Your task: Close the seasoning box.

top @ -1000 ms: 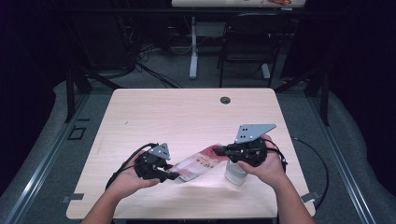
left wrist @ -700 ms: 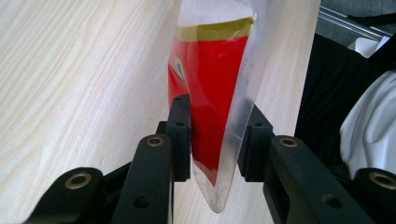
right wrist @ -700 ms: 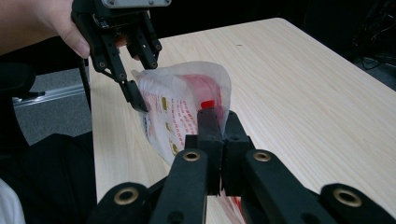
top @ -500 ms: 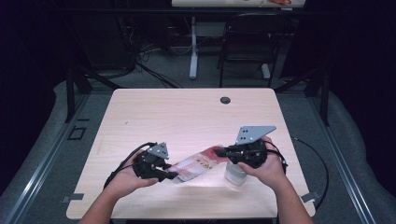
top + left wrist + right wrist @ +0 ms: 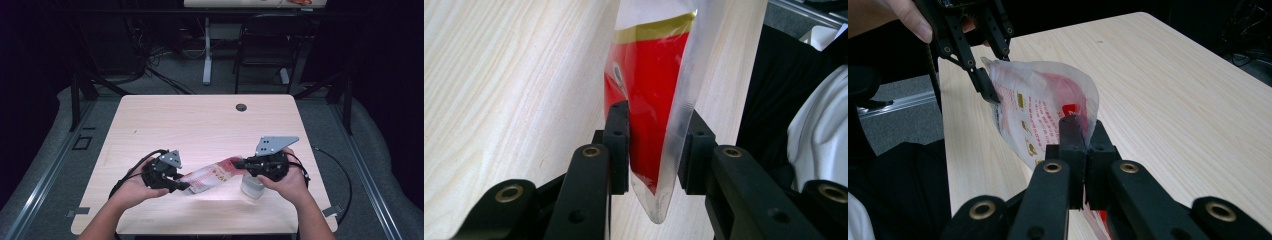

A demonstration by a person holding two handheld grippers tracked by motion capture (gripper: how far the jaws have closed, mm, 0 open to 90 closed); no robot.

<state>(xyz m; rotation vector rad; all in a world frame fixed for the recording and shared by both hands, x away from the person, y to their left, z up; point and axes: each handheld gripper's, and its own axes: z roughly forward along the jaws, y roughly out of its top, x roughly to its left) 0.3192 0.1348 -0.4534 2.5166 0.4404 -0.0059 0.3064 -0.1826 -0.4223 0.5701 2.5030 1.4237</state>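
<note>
Gripping one red-printed pouch (image 5: 212, 176) between both tongs, above table (image 5: 200, 125).

A light wooden desk (image 5: 200, 125) carries a small clear cup (image 5: 251, 186) at about four o'clock; a dark round grommet (image 5: 241, 107) sits toward one o'clock.

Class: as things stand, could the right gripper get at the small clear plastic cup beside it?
Probably not yet: the right gripper is shut on the red-and-white plastic packet, which the left gripper also clamps. The clear plastic cup sits partly under the right hand.
</note>
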